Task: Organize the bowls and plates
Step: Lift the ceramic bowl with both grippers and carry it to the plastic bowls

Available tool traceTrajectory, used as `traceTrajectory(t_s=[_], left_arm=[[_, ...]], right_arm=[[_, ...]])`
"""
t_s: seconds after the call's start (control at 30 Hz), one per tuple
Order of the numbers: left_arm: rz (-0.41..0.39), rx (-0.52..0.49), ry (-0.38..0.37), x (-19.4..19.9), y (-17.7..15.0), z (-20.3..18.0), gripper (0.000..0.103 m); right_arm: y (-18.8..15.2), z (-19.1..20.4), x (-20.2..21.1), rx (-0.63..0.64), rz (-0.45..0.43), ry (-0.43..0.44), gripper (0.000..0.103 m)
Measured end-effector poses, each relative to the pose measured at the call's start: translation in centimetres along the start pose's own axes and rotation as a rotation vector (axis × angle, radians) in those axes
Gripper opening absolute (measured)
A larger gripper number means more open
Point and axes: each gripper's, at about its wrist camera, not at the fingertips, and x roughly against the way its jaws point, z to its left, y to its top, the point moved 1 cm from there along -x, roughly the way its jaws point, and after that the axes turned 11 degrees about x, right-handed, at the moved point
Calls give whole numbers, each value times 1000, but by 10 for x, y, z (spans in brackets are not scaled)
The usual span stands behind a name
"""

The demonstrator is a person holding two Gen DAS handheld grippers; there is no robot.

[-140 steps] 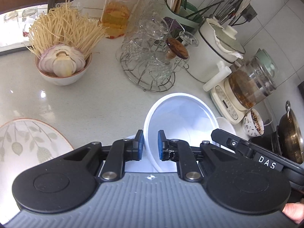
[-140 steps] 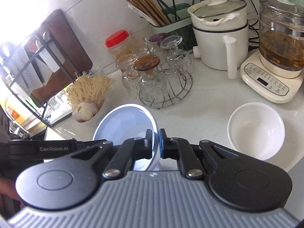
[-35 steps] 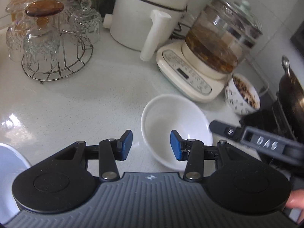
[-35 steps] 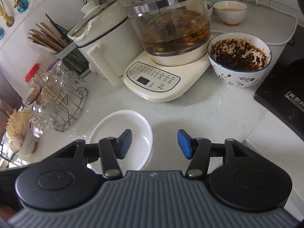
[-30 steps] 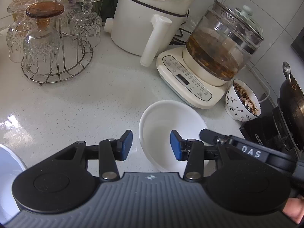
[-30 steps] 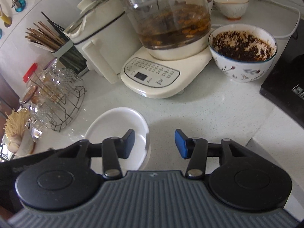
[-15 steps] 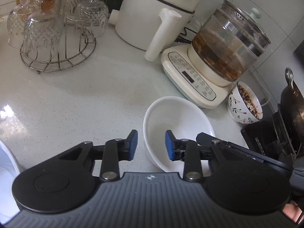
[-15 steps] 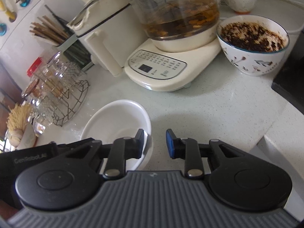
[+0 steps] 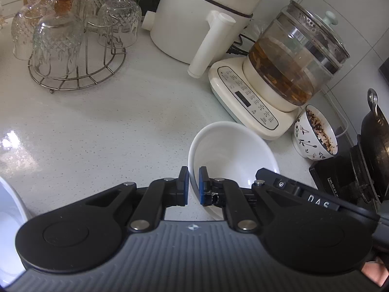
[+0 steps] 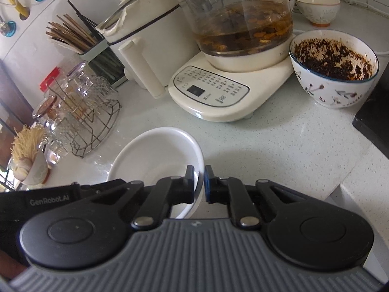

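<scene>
A speckled white stone countertop (image 9: 102, 121) fills the frame centre below white wall tiles (image 9: 340, 4). The plain glossy white ceramic bowl (image 9: 233, 150) sits empty at lower centre. The left gripper (image 9: 193, 185) and right gripper (image 10: 199, 183) each pinch its rim, closed tight.

Plain white bowl (image 9: 233, 150); floral bowl (image 10: 335, 90) w/ blue rim.

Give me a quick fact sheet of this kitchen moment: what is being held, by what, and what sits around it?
Held item: white bowl, empty
Left gripper: shut on the bowl's left rim
Right gripper: shut on the bowl's right rim
Surface: pale speckled counter
Behind the bowl: glass kettle of brown liquid on a cream base
Beside the kettle: flowered bowl with dark crumbs, white cooker
Far left: upturned glasses on a wire rack
</scene>
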Motion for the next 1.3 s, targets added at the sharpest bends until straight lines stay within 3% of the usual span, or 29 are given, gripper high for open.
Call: traceTrajectory(t_s=[0.7, 1.3], left_arm=[[-48, 41, 3, 72, 8, -22, 9], [-137, 88, 46, 160, 20, -6, 9]], right_arm=[[27, 12, 50, 21, 1, 98, 11], [52, 74, 89, 122, -11, 174, 11]])
